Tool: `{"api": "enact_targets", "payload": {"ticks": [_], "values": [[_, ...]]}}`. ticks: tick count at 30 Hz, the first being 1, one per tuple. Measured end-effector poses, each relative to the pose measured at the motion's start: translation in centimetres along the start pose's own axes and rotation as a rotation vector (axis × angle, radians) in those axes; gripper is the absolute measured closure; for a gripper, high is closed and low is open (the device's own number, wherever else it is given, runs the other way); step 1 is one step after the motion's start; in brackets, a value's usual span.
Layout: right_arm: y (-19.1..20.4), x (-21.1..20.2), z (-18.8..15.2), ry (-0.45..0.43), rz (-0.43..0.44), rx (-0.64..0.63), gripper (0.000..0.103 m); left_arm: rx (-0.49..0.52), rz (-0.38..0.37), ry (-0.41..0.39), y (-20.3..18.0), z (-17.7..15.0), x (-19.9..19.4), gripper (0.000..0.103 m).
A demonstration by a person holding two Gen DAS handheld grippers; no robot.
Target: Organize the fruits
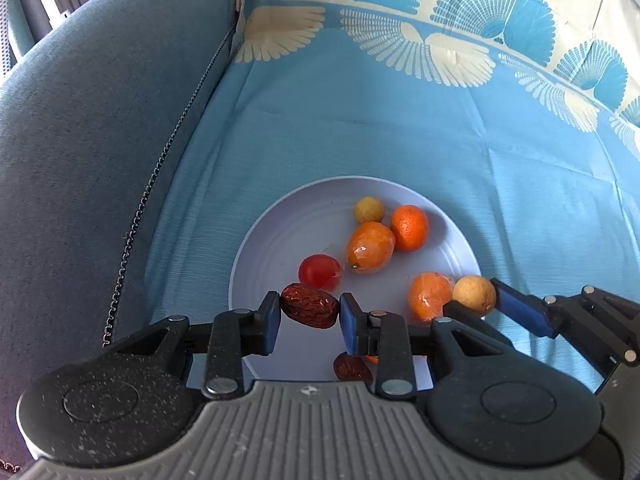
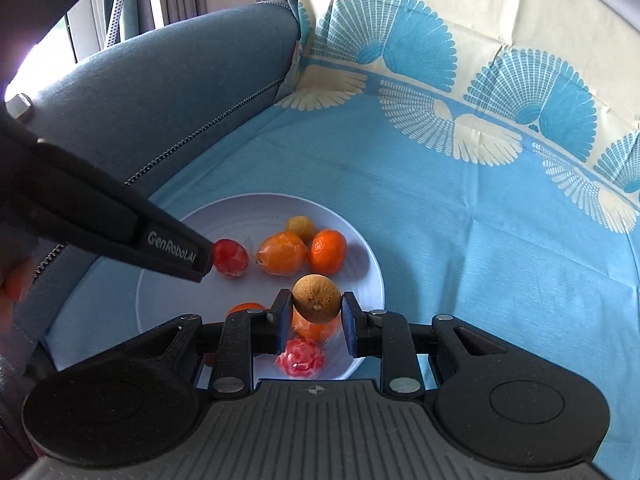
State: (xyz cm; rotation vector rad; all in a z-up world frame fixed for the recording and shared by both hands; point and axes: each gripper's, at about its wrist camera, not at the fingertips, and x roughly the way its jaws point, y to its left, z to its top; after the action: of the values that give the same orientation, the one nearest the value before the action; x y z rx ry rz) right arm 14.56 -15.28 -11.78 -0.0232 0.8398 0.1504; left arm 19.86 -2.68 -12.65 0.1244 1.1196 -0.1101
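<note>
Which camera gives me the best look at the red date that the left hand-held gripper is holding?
The left wrist view: the red date sits centred and unobstructed, clamped between the left hand-held gripper pads over the white plate. In the right wrist view that gripper's body hides the date.

Daylit, bright w/ bluish cast; window (image 2: 24, 68) blown out upper left; fisheye bends edges; soft shadows; near gripper bodies slightly blurred.

White plate (image 1: 280, 240), blue fan-patterned cloth (image 1: 360, 128), grey-blue sofa (image 1: 100, 120)

White plate (image 1: 280, 240) on blue cloth (image 1: 360, 128)
</note>
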Motion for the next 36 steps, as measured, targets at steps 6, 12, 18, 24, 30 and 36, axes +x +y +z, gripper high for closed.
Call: {"api": "enact_targets", "payload": {"ticks": [6, 12, 18, 24, 30, 36], "values": [[-0.1, 0.9, 0.1, 0.005, 0.004, -0.009, 0.075, 0.002, -0.003, 0.003, 0.1, 0.4, 0.7, 0.066], [-0.1, 0.9, 0.4, 0.003, 0.029, -0.009, 0.02, -0.004, 0.037, -0.074, 0.6, -0.4, -1.1, 0.001], [0.5, -2.5, -0.9, 0.012, 0.002, -0.04, 0.007, 0.046, 0.054, -0.045, 0.4, -1.9, -3.7, 0.001], [0.8, -7.7, -2.3, -0.003, -0.029, 0.002, 0.001, 0.063, 0.041, -0.07, -0.3, -4.5, -7.6, 0.0], [1.0, -11.2, -3.7, -0.022, -0.09, 0.027, 0.001, 0.039, 0.031, -0.044, -0.6, -6.7, -10.0, 0.0], [1.0, -13.3, -4.1, -0.025, -0.112, 0.021, 0.001, 0.023, 0.061, -0.048, -0.7, -8.2, -11.6, 0.001]]}}
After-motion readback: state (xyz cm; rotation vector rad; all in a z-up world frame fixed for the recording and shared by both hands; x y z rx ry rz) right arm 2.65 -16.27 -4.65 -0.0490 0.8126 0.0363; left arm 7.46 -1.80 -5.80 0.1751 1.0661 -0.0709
